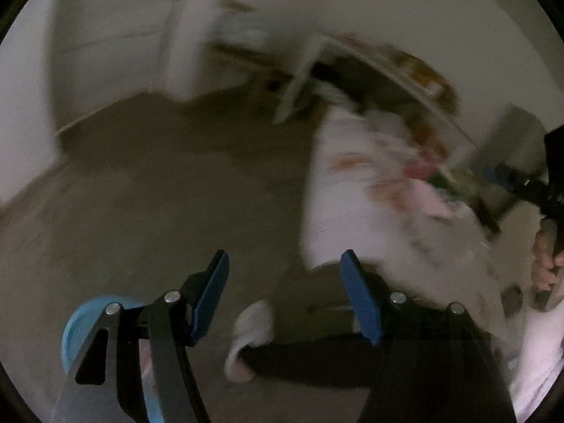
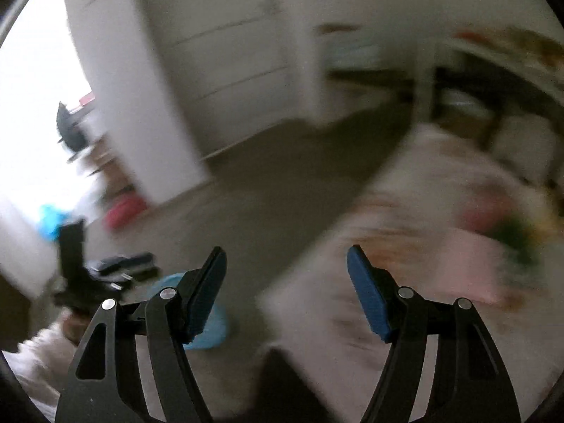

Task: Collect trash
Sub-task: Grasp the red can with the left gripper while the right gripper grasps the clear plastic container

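Observation:
Both views are blurred by motion. My left gripper (image 1: pixel 283 294) is open and empty above the grey floor, its blue pads wide apart. A large white trash bag (image 1: pixel 356 190) with coloured litter inside stands on the floor just right of it. A blue bag (image 1: pixel 83 320) lies at the lower left behind the left finger. My right gripper (image 2: pixel 286 290) is open and empty; the white trash bag (image 2: pixel 433 232) fills the right of its view. The blue bag (image 2: pixel 208 320) lies on the floor behind its left finger. The other gripper (image 2: pixel 75 271) shows at the left.
A white table (image 1: pixel 370 60) with clutter on top stands beyond the bag. White wall panels (image 2: pixel 225 70) and a pillar (image 2: pixel 116 81) rise at the back. My foot in a white sock (image 1: pixel 252 338) is below the left gripper. A red object (image 2: pixel 123 208) lies by the pillar.

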The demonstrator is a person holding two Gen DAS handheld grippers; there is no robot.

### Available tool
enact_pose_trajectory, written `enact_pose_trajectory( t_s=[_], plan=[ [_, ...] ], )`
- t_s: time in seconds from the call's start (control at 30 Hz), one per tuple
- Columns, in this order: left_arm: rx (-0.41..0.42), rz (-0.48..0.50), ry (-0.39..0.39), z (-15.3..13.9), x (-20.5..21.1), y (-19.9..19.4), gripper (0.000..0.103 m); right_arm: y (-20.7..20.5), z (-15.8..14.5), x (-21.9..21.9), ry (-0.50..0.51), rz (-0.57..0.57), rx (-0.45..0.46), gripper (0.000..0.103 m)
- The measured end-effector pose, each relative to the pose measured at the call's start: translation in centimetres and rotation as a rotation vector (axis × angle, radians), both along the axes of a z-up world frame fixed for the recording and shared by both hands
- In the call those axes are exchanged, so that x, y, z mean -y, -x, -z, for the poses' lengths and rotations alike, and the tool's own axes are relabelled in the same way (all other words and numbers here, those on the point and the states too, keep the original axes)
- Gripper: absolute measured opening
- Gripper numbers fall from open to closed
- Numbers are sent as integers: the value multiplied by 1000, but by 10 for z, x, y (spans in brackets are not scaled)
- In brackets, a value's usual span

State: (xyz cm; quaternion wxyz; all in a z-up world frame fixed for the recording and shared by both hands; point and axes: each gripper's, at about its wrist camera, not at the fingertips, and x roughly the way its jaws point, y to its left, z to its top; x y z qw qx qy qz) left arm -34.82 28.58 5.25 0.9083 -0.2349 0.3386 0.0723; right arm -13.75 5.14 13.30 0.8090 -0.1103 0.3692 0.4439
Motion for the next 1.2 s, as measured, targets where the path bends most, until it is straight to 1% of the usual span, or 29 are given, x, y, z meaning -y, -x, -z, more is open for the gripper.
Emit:
enact_pose_trajectory(
  t_s=[0.03, 0.07, 0.1, 0.13, 0.17, 0.2, 0.23, 0.27, 0.3, 0.33, 0.37, 0.43, 0.47, 0.53, 0.57, 0.6, 0.67, 0.73, 0.8, 0.87, 0.9, 0.93, 0.97, 1.0, 1.03, 1.07, 1.1, 1.13, 1.2],
  plan=[
    [21, 52, -11, -7, 12, -21, 64, -8, 1, 20, 2, 42, 9, 68],
    [41, 132, -23, -15, 28, -50, 64, -21, 0, 51, 9, 112, 20, 68],
    [55, 189, -29, -19, 43, -74, 64, -32, -2, 76, 17, 173, 29, 68],
    [72, 232, -24, -24, 55, -96, 64, -43, -2, 97, 21, 230, 32, 68],
    [99, 306, 1, -28, 71, -127, 65, -50, -3, 112, 24, 268, 34, 68],
    [104, 345, 9, -30, 83, -148, 66, -56, -6, 123, 23, 301, 34, 68],
    [103, 364, -1, -30, 96, -167, 67, -66, -5, 144, 18, 349, 30, 68],
    [106, 405, -37, -33, 116, -196, 69, -65, -2, 153, 18, 380, 37, 68],
    [115, 429, -59, -34, 124, -210, 72, -70, 4, 167, 18, 417, 45, 68],
    [127, 455, -98, -34, 135, -229, 78, -75, 13, 178, 17, 439, 43, 68],
    [146, 481, -158, -37, 150, -251, 83, -81, 17, 189, 17, 465, 42, 68],
    [176, 491, -251, -39, 166, -282, 88, -93, 25, 208, 35, 517, 40, 70],
    [183, 501, -301, -38, 180, -304, 93, -96, 31, 217, 51, 540, 55, 72],
    [170, 500, -356, -32, 191, -333, 94, -108, 41, 226, 95, 579, 87, 76],
    [162, 512, -349, -26, 195, -351, 95, -119, 49, 230, 125, 592, 96, 76],
    [146, 521, -346, -20, 195, -358, 95, -126, 53, 235, 147, 604, 97, 76],
    [123, 524, -342, -7, 199, -381, 95, -148, 68, 242, 183, 626, 72, 76],
    [123, 525, -352, 0, 199, -382, 95, -170, 83, 254, 190, 641, -8, 76],
    [110, 522, -376, 9, 203, -394, 93, -185, 98, 260, 195, 638, -69, 76],
    [106, 533, -367, 15, 206, -401, 91, -197, 111, 261, 193, 628, -121, 75],
    [109, 538, -369, 15, 208, -405, 88, -201, 118, 261, 197, 617, -147, 73],
    [111, 542, -381, 15, 213, -410, 85, -203, 122, 260, 202, 612, -158, 66],
    [108, 542, -408, 14, 217, -414, 79, -204, 128, 259, 218, 607, -168, 53],
    [106, 537, -428, 14, 220, -416, 76, -206, 134, 258, 240, 607, -176, 45],
    [98, 530, -446, 14, 222, -417, 71, -208, 140, 257, 257, 609, -191, 28],
    [92, 514, -480, 16, 224, -419, 65, -209, 145, 258, 261, 613, -205, 16],
    [91, 509, -496, 17, 225, -420, 65, -209, 149, 261, 251, 624, -212, 11],
    [91, 509, -490, 17, 223, -420, 65, -208, 150, 265, 235, 630, -210, 6],
    [77, 491, -475, 16, 224, -420, 65, -207, 150, 273, 182, 649, -245, 4]
  ],
)
